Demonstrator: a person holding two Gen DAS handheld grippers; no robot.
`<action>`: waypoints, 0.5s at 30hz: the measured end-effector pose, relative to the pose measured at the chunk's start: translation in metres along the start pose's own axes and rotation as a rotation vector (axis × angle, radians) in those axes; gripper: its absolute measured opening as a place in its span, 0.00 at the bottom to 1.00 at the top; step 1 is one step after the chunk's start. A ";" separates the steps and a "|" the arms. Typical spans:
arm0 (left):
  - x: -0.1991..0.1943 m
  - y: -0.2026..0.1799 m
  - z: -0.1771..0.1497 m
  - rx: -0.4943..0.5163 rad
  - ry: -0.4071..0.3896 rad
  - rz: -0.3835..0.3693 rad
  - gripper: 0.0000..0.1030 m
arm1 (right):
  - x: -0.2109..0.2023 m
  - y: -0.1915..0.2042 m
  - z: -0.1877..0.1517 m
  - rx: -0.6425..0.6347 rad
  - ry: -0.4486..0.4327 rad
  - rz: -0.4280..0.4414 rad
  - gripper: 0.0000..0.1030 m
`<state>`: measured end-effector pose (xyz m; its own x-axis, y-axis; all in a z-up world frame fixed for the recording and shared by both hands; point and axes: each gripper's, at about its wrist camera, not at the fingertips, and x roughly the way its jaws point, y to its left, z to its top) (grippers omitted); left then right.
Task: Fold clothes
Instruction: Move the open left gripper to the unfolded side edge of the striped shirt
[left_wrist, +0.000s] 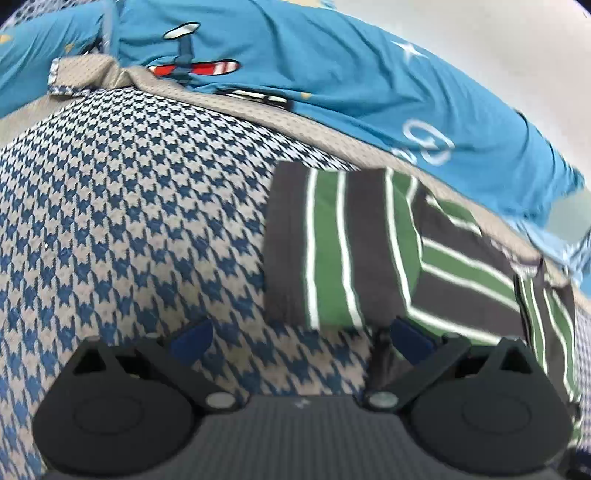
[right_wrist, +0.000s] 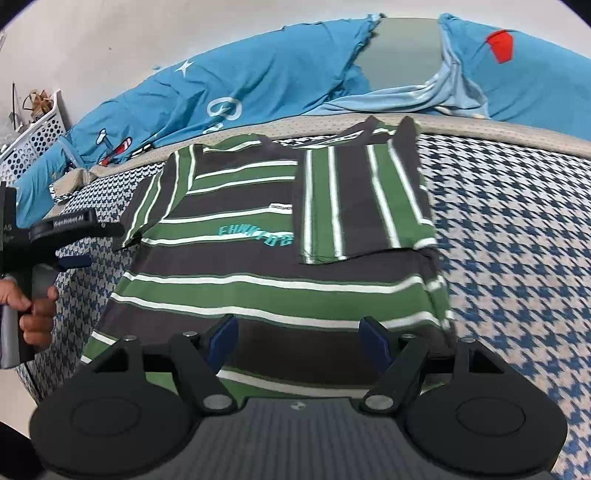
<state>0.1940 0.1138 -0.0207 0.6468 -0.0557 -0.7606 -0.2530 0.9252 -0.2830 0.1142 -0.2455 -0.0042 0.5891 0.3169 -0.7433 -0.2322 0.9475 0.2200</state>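
A dark grey T-shirt with green and white stripes (right_wrist: 258, 295) lies flat on the houndstooth bedcover (right_wrist: 517, 258). Its right side is folded over the chest, partly covering teal lettering. My right gripper (right_wrist: 299, 343) is open, low over the shirt's bottom hem, nothing between its fingers. My left gripper (right_wrist: 92, 245), held in a hand (right_wrist: 33, 310), sits at the shirt's left sleeve. In the left wrist view the left gripper (left_wrist: 301, 341) is open. The sleeve (left_wrist: 351, 240) lies just ahead, its edge by the right fingertip (left_wrist: 410, 339).
A crumpled blue blanket with cartoon prints (right_wrist: 277, 74) runs along the far side of the bed, against a white wall. A white perforated basket (right_wrist: 33, 133) stands at the far left. Bare bedcover stretches to the right of the shirt.
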 end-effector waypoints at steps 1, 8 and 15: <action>0.002 0.004 0.003 -0.015 -0.003 -0.004 1.00 | 0.003 0.001 0.001 0.001 0.006 0.003 0.70; 0.012 0.015 0.017 -0.082 0.004 -0.055 1.00 | 0.022 0.010 0.003 0.001 0.042 0.013 0.70; 0.023 0.005 0.025 -0.048 0.006 -0.063 1.00 | 0.022 0.009 0.002 0.028 0.049 0.029 0.70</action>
<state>0.2253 0.1265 -0.0252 0.6582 -0.1156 -0.7439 -0.2463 0.9007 -0.3579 0.1265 -0.2302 -0.0177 0.5434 0.3425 -0.7664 -0.2267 0.9389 0.2588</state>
